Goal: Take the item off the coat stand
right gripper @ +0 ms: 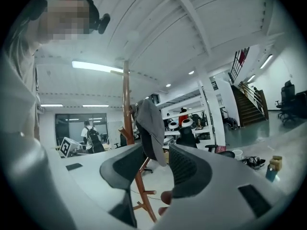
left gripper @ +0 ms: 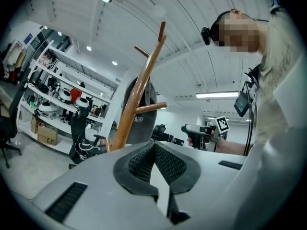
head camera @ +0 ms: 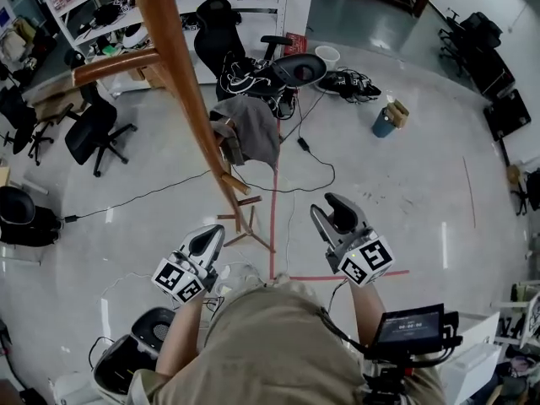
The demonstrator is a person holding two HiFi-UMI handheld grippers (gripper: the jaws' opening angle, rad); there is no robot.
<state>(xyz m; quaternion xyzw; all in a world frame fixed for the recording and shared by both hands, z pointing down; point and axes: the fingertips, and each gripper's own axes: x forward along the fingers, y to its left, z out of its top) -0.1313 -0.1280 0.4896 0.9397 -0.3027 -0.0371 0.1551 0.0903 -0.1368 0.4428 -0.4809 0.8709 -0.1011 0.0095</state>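
Observation:
A wooden coat stand [head camera: 187, 83] leans across the head view, its feet on the floor just ahead of me. A grey cap-like item [head camera: 251, 129] hangs on one of its lower pegs. My left gripper [head camera: 211, 236] is shut and empty, a short way before the stand's base. My right gripper [head camera: 334, 206] is open and empty, to the right of the stand. In the right gripper view the grey item [right gripper: 149, 126] shows beyond the gap of the open right gripper [right gripper: 156, 153], apart from the pads. In the left gripper view the shut left gripper [left gripper: 154, 148] points at the stand [left gripper: 138, 92].
Black office chairs [head camera: 221, 30] and tangled cables [head camera: 350, 83] lie beyond the stand. A red tape line [head camera: 274, 218] runs along the floor by the stand's feet. A blue cup [head camera: 384, 123] stands at the right. Shelves [left gripper: 57, 95] line the far wall. A person [right gripper: 91, 139] stands far off.

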